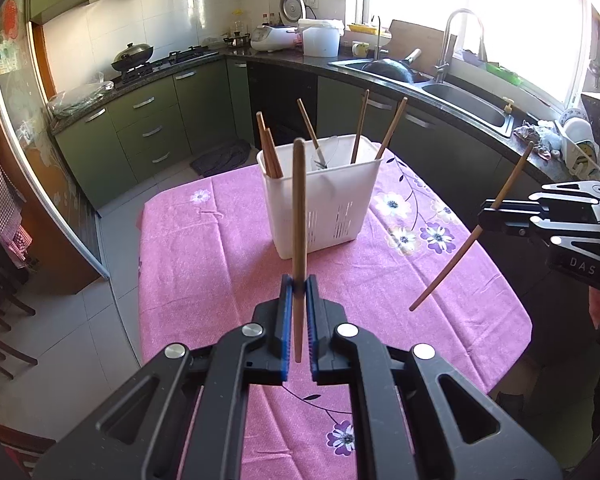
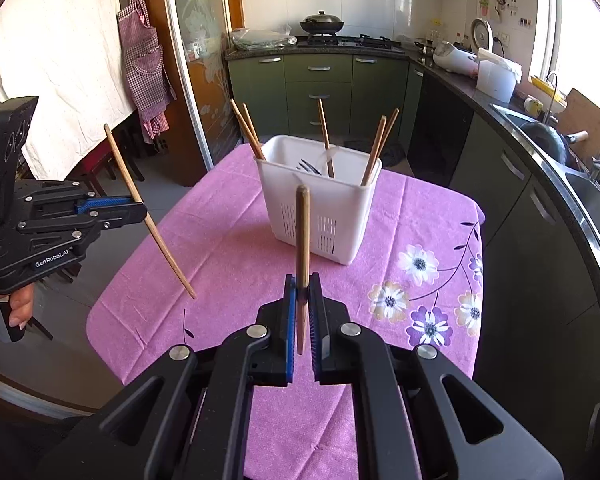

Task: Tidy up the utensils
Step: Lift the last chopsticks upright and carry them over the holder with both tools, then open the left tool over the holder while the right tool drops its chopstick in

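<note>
A white slotted utensil holder (image 1: 320, 200) (image 2: 320, 204) stands on the pink flowered tablecloth (image 1: 220, 264) (image 2: 228, 248). It holds several wooden chopsticks and some metal cutlery. My left gripper (image 1: 299, 288) is shut on a wooden chopstick (image 1: 299, 216), held upright above the table, short of the holder. In the right wrist view the left gripper (image 2: 140, 210) shows at the left with its chopstick (image 2: 140, 200) tilted. My right gripper (image 2: 302, 294) is shut on another wooden chopstick (image 2: 302, 236), upright in front of the holder. In the left wrist view the right gripper (image 1: 486, 216) is at the right with its chopstick (image 1: 476, 232).
Green kitchen cabinets and a dark counter (image 1: 380, 76) curve behind and to the right of the table, with a sink (image 1: 460, 100) and faucet. A stove with a wok (image 2: 322, 22) is at the back. An apron (image 2: 144, 56) hangs at the left.
</note>
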Tool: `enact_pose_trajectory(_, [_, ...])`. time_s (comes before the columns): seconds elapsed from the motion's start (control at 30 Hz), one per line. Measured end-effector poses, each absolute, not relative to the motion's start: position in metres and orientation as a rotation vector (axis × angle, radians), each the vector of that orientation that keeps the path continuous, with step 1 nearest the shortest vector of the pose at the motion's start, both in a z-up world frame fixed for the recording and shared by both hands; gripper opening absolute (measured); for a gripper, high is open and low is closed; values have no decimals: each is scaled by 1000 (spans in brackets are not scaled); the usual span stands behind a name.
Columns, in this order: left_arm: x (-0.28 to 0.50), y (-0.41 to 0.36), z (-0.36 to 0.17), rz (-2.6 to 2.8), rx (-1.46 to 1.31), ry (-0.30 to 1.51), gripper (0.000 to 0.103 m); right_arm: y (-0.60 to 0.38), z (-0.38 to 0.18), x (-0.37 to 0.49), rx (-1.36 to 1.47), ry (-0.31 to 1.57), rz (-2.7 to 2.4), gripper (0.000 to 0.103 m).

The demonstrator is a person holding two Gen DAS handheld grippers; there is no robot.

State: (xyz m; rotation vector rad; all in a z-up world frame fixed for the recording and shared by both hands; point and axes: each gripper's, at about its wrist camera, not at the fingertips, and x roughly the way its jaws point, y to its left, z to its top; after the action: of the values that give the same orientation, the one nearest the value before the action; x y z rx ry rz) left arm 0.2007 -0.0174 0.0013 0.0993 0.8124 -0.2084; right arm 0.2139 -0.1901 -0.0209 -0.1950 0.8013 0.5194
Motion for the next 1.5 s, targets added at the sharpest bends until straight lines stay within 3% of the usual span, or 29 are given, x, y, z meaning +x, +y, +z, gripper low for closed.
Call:
enact_pose_trajectory(0.5, [260, -55, 139, -208, 63, 505, 7, -188, 76, 230, -164, 633, 542, 7])
enact_pose_trajectory(0.97, [363, -55, 45, -103, 49, 717, 9, -192, 119, 268, -99, 566, 556, 7])
enact_pose_trajectory(1.03, [363, -54, 39, -104, 60, 721, 21, -189, 125, 278, -89, 560, 553, 7])
enact_pose_trajectory(1.07, [362, -54, 38, -105, 62, 713, 34, -187, 126, 283, -83, 561, 550, 7])
enact_pose_trajectory(1.1, [360, -54, 38, -109, 60, 701, 41, -185, 127, 289, -79, 562, 545, 7])
enact_pose_trajectory(1.23, [339, -47, 45, -146, 34, 653, 43, -176, 118, 312, -84, 579, 524, 7])
enact_pose_trajectory(1.3, [322, -39, 49, -169, -11, 624, 58, -173, 109, 324, -84, 595, 513, 7])
enact_pose_trajectory(1.5, [246, -30, 46, -146, 19, 456, 82, -164, 84, 345, -97, 638, 493, 7])
